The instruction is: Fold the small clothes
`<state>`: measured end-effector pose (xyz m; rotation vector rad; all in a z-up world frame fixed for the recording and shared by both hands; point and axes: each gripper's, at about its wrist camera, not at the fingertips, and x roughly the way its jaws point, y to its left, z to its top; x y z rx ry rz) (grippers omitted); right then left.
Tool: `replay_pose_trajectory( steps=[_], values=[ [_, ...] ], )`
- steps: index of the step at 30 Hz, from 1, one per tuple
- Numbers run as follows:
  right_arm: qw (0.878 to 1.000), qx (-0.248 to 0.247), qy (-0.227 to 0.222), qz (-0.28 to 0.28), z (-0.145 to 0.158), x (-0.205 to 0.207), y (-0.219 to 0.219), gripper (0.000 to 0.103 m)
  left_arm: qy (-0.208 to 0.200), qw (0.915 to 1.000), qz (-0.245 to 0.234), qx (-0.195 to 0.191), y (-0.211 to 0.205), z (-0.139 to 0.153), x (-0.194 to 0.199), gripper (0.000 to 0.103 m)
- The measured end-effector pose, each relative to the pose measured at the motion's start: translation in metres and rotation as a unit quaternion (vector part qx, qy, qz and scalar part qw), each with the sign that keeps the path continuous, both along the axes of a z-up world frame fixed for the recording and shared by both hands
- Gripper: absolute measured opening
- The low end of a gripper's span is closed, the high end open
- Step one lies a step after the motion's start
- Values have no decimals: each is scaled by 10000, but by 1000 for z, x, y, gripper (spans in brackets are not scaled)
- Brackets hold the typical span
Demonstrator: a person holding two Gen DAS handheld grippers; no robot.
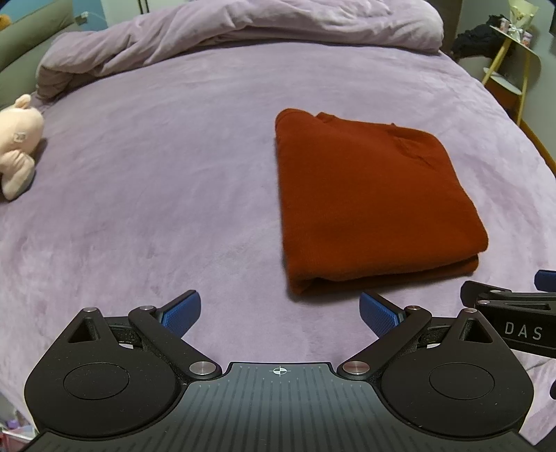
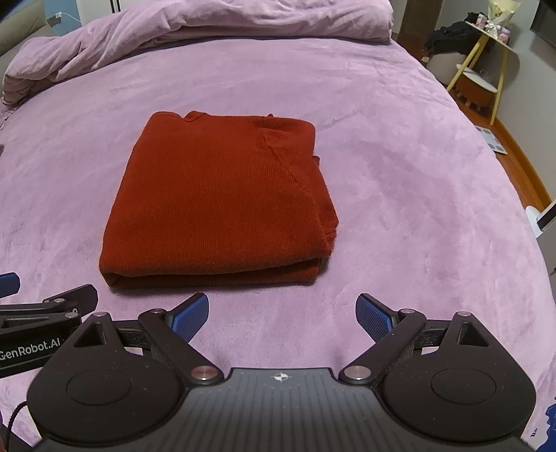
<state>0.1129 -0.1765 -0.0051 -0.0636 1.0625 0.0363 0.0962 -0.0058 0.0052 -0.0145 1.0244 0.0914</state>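
Note:
A rust-red knit garment lies folded into a thick rectangle on the purple bed cover. It also shows in the right wrist view, folded edge toward me. My left gripper is open and empty, hovering just short of the garment's near left corner. My right gripper is open and empty, just short of the garment's near right corner. Each gripper's side shows at the edge of the other's view.
A bunched purple duvet lies along the far side of the bed. A pink plush toy sits at the left edge. A yellow-legged side table with dark clothes stands beyond the bed's right side.

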Motion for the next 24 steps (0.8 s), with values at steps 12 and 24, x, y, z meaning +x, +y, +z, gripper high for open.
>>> replay_pose_trajectory(
  steps=[12,24],
  values=[
    [10000,-5,-18,21,2,1,0,92,5,10000,-10,-11,0,1,2,101],
    [10000,-5,-26,20,5,2,2,92,-6,10000,-20,-7,0,4,4,101]
  ],
)
